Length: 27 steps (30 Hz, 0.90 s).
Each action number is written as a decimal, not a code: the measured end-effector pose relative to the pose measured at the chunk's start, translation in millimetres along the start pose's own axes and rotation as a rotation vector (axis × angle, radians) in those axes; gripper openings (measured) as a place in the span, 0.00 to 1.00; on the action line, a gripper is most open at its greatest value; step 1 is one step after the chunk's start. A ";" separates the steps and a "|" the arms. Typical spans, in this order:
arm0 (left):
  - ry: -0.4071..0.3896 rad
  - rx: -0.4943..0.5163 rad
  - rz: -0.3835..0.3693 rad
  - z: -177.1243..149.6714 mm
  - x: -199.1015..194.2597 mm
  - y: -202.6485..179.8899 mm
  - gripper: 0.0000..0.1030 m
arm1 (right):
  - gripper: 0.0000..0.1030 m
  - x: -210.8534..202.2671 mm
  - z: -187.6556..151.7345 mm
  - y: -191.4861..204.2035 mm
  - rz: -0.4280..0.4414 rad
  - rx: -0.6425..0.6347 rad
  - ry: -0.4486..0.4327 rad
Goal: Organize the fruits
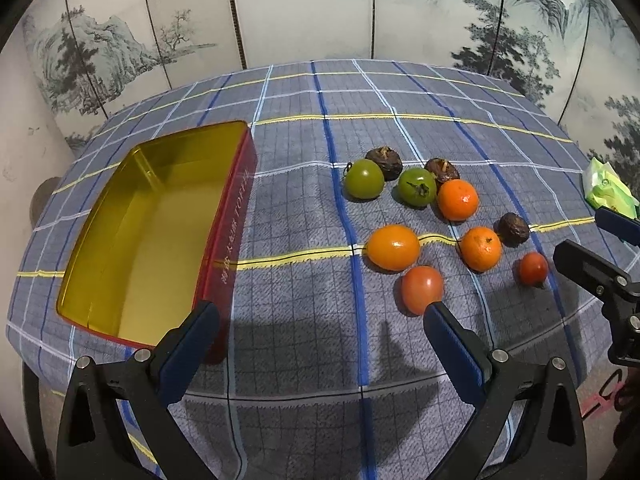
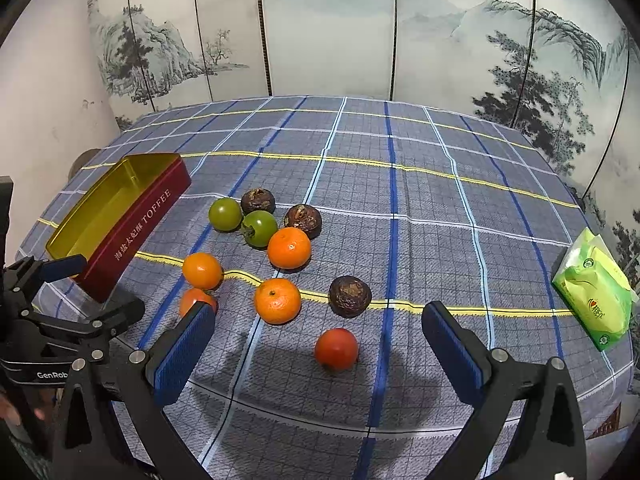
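Through my left wrist camera, my left gripper point(image 1: 320, 312) hangs spread wide and empty above the tablecloth's point(image 1: 304, 344) near edge. The open toffee tin point(image 1: 168, 236) sits just past my left finger, at the cloth's left side. A red tomato point(image 1: 422, 289) lies at my right fingertip, the other fruits beyond it.

Through my right wrist camera, my right gripper point(image 2: 318, 312) is likewise spread and empty. A small red tomato point(image 2: 336, 349) lies between my fingers, untouched; a mandarin point(image 2: 277, 300) and a dark wrinkled fruit point(image 2: 349, 295) lie just beyond. A green packet point(image 2: 596, 292) rests at the cloth's right edge.
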<state>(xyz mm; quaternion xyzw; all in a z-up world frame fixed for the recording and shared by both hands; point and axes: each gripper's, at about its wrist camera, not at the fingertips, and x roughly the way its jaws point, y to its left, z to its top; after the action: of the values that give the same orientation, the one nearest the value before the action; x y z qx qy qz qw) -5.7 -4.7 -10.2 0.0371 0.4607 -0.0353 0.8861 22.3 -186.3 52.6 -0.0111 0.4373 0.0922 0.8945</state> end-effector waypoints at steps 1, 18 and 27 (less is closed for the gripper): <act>0.002 0.000 0.000 0.0 0.3 -0.1 0.98 | 0.99 0.3 -0.3 0.1 0.000 0.000 0.001; 0.024 -0.009 0.013 -1.6 4.4 0.8 0.98 | 0.99 4.3 -2.3 -0.2 0.002 -0.001 0.021; 0.029 -0.010 0.012 -1.9 4.8 1.3 0.98 | 0.99 5.5 -2.8 0.3 0.002 -0.001 0.024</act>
<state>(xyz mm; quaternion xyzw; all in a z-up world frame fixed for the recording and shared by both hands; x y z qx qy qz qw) -4.4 -3.3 -15.2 0.0359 0.4734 -0.0269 0.8797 23.4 -185.5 46.6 -0.0122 0.4480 0.0930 0.8891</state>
